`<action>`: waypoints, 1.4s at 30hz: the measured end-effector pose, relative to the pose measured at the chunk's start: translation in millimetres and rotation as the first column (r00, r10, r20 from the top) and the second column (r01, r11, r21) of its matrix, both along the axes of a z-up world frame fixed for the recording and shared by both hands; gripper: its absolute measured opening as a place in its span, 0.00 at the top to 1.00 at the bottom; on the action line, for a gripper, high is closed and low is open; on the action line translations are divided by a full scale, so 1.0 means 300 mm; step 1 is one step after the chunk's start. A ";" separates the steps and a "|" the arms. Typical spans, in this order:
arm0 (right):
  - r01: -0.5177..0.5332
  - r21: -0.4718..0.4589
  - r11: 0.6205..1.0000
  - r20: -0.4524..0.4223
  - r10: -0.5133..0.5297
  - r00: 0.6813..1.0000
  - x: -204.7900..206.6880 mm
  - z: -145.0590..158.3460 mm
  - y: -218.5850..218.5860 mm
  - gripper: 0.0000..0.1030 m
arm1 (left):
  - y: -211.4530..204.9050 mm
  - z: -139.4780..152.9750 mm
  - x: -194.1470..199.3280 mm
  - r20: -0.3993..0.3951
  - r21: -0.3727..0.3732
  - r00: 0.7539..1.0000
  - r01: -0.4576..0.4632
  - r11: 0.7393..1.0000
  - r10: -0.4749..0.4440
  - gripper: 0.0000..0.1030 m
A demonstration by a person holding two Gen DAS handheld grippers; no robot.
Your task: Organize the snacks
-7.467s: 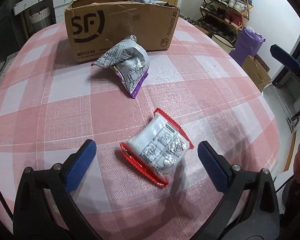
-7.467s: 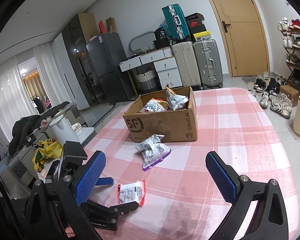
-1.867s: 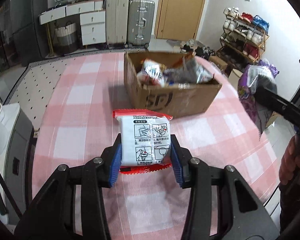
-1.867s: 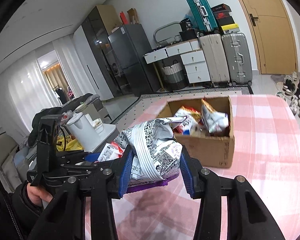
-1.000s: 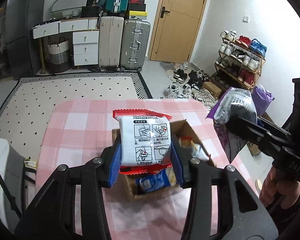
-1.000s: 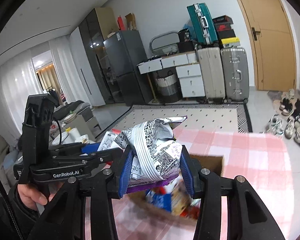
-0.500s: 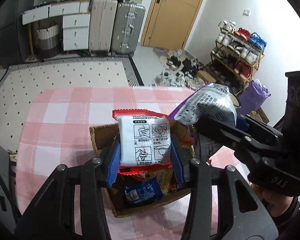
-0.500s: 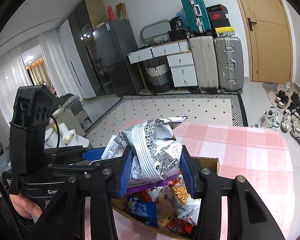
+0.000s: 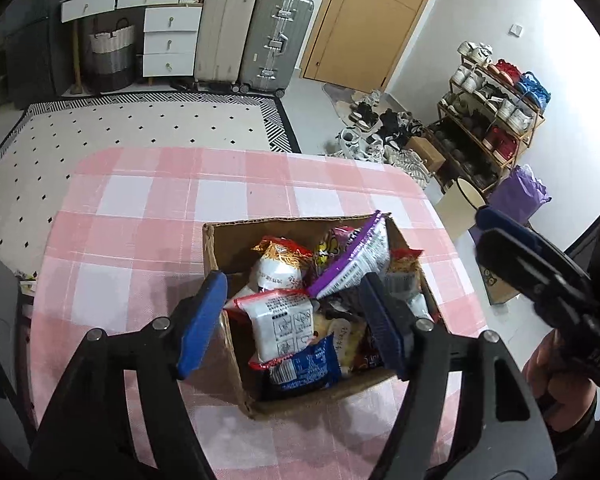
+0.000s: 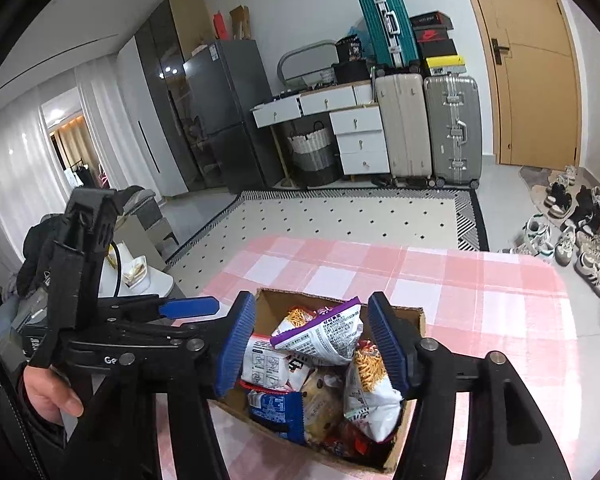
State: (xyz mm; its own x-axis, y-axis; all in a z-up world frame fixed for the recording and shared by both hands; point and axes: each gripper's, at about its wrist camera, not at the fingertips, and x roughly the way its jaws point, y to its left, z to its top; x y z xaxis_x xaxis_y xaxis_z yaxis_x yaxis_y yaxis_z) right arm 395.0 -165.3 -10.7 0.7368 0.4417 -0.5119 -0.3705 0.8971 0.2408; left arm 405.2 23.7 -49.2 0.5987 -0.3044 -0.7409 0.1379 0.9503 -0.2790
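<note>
From the left wrist, the left gripper [image 9: 292,316] hangs over the cardboard box [image 9: 236,364]; its jaws have just been opening, apart, and the red-edged packet [image 9: 278,322] lies loose below among the snacks. Bare pink checked tablecloth [image 9: 140,216] surrounds the box.

From the right wrist, the right gripper [image 10: 312,344], jaws likewise just opened, clears the purple-edged bag [image 10: 324,336] resting atop the heap, within the box's walls.

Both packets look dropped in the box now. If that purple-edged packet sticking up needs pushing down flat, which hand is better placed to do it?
Probably the right. The right gripper hangs open directly over the purple-edged packet, which leans on top in the box. The left gripper, also open, sits over the red-edged packet beside it.
</note>
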 end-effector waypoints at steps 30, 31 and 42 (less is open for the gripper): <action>0.064 0.011 0.998 0.204 -0.065 0.977 -0.637 0.063 -0.107 0.09 | -0.078 0.222 -0.782 0.405 0.213 0.907 -0.213 0.953 0.113 0.10; 0.072 0.016 0.997 0.204 -0.074 0.976 -0.671 0.039 -0.116 0.09 | -0.079 0.215 -0.815 0.417 0.211 0.901 -0.220 0.952 0.116 0.03; 0.123 0.026 0.992 0.222 -0.126 0.967 -0.888 -0.147 -0.151 0.01 | -0.031 0.112 -0.975 0.437 0.164 0.886 -0.250 0.954 0.157 0.00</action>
